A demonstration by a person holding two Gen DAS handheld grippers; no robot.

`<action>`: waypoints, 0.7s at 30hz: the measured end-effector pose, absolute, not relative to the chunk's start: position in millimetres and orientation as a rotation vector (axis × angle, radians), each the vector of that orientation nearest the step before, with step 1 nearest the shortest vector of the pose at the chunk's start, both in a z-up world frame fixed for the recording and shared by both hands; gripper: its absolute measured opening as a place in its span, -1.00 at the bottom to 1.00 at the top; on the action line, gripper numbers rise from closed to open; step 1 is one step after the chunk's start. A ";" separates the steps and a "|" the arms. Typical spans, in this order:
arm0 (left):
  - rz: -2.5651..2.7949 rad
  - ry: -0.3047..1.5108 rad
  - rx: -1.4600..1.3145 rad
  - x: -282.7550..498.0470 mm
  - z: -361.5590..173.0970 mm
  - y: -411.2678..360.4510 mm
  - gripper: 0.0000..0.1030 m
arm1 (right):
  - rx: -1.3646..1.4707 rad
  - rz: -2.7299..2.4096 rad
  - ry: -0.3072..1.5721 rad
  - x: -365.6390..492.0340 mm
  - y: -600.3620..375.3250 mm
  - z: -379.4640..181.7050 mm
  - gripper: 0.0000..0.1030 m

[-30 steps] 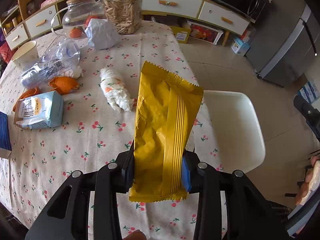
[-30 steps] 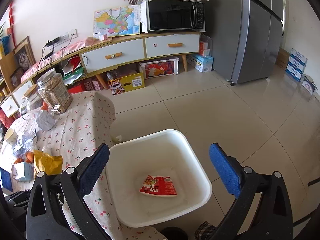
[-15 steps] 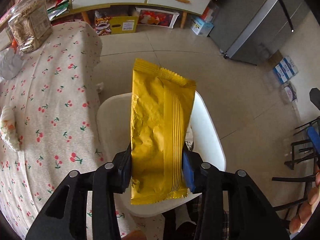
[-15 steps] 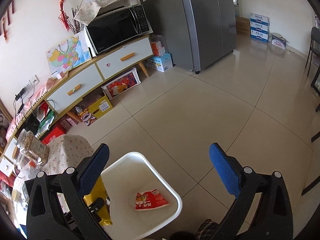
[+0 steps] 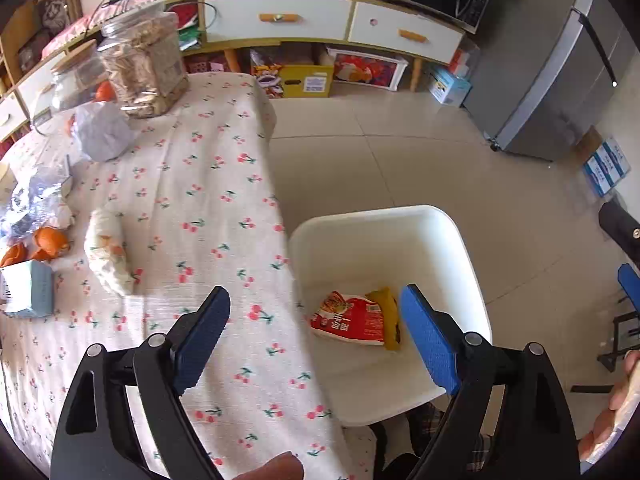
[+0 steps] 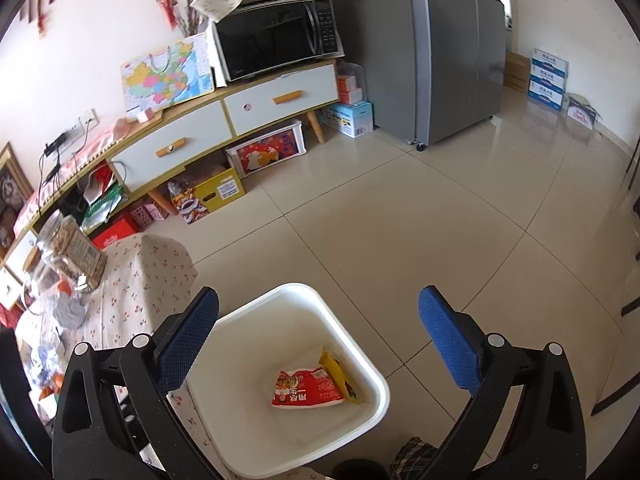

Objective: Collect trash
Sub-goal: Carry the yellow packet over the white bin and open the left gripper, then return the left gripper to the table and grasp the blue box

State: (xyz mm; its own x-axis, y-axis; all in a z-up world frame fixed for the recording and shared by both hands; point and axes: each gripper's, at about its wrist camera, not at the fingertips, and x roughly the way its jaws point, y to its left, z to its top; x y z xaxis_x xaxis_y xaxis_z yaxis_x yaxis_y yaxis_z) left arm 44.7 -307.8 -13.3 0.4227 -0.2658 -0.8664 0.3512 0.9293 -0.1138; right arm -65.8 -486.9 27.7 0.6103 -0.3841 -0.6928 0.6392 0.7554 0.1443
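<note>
Left gripper (image 5: 314,316): jaws opening, nothing between them. Right gripper (image 6: 320,330): spread, empty. Yellow wrapper (image 5: 390,316) lies in the white bin (image 5: 460,240).

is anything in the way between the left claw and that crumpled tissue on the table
Nothing visible. The left claw, its jaws opening and empty, is beside the white bin. Only bare cherry-print tablecloth lies between it and the crumpled tissue. The orange peels sit farther left, off that path.

The red wrapper (image 6: 306,390) in the white bin (image 6: 376,400) carries large white Chinese characters, too small to read surely. Printing on the stacked boxes (image 6: 547,78) by the far wall and on the yellow box (image 5: 306,80) under the sideboard is illegible.
</note>
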 end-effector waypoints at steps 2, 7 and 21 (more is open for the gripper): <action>-0.341 1.041 0.089 45.0 -5.2 -288.5 0.68 | 0.352 -0.589 0.703 -57.5 -469.6 25.5 0.86; -0.245 1.022 0.073 51.3 4.7 -241.0 0.68 | 0.268 -0.529 0.693 -42.8 -429.9 25.5 0.86; -0.052 1.079 0.042 59.6 -9.6 -136.3 0.68 | 0.145 -0.352 0.749 -0.5 -332.6 11.4 0.86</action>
